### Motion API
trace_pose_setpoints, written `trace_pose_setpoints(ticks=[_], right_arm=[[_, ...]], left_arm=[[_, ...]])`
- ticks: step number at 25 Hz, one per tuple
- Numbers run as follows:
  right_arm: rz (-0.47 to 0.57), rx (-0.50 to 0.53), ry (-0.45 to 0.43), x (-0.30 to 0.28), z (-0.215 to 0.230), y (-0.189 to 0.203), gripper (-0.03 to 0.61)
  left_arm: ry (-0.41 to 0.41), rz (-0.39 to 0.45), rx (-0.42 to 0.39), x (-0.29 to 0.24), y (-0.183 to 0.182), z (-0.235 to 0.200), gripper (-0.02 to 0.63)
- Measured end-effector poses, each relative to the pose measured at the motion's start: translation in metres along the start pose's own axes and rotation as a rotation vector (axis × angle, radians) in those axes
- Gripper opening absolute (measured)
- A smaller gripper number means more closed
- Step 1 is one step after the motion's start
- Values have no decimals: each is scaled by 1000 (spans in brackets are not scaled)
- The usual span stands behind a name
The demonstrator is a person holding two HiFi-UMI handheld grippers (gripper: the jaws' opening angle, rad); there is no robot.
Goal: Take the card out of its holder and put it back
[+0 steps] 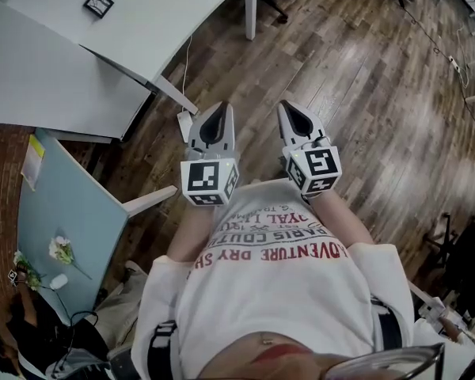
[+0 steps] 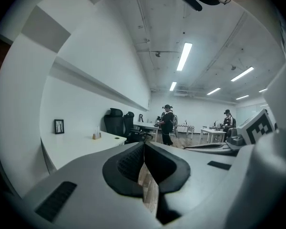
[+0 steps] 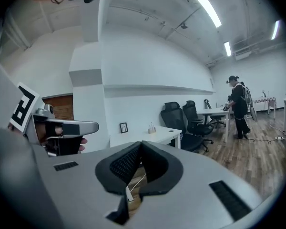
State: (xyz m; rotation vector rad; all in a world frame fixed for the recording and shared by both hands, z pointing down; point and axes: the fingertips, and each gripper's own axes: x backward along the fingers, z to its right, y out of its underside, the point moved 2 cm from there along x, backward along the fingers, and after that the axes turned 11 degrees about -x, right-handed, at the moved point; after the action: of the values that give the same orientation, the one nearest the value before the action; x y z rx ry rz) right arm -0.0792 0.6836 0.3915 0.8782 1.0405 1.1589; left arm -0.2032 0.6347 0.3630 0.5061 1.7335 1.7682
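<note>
Both my left gripper and right gripper are closed on nothing over the wood floor — the framed stand I take for the card holder sits on the white desk, well ahead-left, nearer my left.

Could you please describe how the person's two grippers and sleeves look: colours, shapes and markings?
The left gripper and the right gripper are both light grey and taper forward, with black ribbed pads inside. Each carries a white cube with black square markers. The person wears a white short-sleeved T-shirt with red and grey print.
</note>
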Motion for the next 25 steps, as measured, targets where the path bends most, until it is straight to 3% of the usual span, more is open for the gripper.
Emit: trace_pose_setpoints(ticks=[5,10,19,25], right_arm=[[-30,-32,-8,-16,11,1,25],[-49,-50,-45,-47,43,-6,25],[-75,-50,-155,-128,95,-49,25],[-79,-28,-207,-176,149,-82,25]], left_arm=[[4,-16,16,-20,3,-4,25],[-50,-39,21,-52,8,-10,25],[-170,-54,30,-132,-8,-34,25],[-193,-47,31,-209,-19,-28,25]])
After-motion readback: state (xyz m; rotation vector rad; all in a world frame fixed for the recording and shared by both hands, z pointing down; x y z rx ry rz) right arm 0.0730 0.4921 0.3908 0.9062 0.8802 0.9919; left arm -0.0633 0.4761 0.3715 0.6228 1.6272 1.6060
